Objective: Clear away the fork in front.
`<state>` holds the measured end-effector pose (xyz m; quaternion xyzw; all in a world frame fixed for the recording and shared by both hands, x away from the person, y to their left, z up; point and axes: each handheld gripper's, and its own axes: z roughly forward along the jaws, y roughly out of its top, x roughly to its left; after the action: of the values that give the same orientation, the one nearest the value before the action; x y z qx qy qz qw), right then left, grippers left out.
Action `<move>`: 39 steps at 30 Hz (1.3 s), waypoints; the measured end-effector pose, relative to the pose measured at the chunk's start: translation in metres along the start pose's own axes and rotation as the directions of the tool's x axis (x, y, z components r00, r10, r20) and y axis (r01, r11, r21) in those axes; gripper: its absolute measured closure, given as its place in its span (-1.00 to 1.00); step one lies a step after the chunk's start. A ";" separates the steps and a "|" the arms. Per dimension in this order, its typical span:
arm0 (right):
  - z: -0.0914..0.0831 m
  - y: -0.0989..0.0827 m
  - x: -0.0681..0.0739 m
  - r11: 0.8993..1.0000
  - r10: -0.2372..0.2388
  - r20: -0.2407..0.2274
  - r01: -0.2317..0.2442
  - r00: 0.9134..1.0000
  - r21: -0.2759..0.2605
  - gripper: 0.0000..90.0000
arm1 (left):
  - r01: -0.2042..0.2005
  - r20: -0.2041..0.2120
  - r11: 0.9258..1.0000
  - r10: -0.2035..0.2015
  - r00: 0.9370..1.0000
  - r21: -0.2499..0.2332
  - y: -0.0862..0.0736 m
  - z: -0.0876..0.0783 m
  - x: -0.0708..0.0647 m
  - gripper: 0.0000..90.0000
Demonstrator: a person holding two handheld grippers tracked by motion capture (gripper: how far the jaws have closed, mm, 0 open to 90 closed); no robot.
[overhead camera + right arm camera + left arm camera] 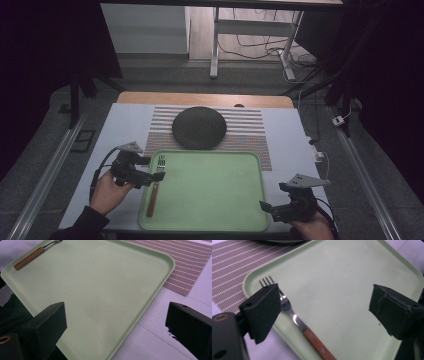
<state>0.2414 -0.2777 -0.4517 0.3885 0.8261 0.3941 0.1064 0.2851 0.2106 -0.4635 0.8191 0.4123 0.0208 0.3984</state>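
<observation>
A fork [154,192] with a wooden handle lies along the left rim of a pale green tray [210,200], tines pointing away from me. My left gripper [152,170] hovers just above the fork's metal end. In the left gripper view its jaws stand wide apart [324,300], the fork [297,320] lies on the tray [342,277] below the left jaw, and nothing is between the pads. My right gripper [267,202] sits at the tray's near right corner. It is open [115,315] over the tray [100,277], and the fork's handle [28,258] lies at the far side.
A dark round plate [199,127] rests on a striped placemat [250,130] beyond the tray. The tray's middle holds nothing. White table surface [290,150] runs on both sides. A desk frame and cables stand on the floor behind the table.
</observation>
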 end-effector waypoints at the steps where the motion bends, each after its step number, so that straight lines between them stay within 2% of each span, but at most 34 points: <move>1: 0.000 0.000 0.000 1.000 0.000 0.000 0.000 1.000 0.000 -0.92 | 0.001 -0.001 1.000 -0.001 1.000 -0.005 -0.003 -0.003 -0.001 -0.80; 13: 0.000 0.000 -0.001 1.000 0.002 -0.003 -0.002 1.000 0.000 -0.92 | 0.026 -0.007 0.997 -0.027 1.000 -0.073 -0.033 -0.038 -0.010 -0.91; 24: 0.000 0.000 -0.001 1.000 0.007 0.000 -0.007 1.000 -0.001 -0.93 | 0.063 -0.018 0.990 -0.066 0.998 -0.128 -0.059 -0.062 -0.011 -0.97; 35: 0.000 0.000 -0.001 1.000 0.010 -0.001 -0.010 1.000 -0.002 -0.93 | 0.085 -0.029 0.989 -0.089 0.996 -0.118 -0.084 -0.068 -0.011 -1.00; 39: 0.000 0.000 -0.001 1.000 0.014 -0.001 -0.014 1.000 0.000 -0.94 | 0.088 -0.063 0.991 -0.094 0.994 -0.099 -0.091 -0.070 -0.012 -1.00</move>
<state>0.2424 -0.2781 -0.4517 0.3939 0.8234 0.3952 0.1033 0.1921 0.2775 -0.4729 0.7781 0.4610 0.0501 0.4238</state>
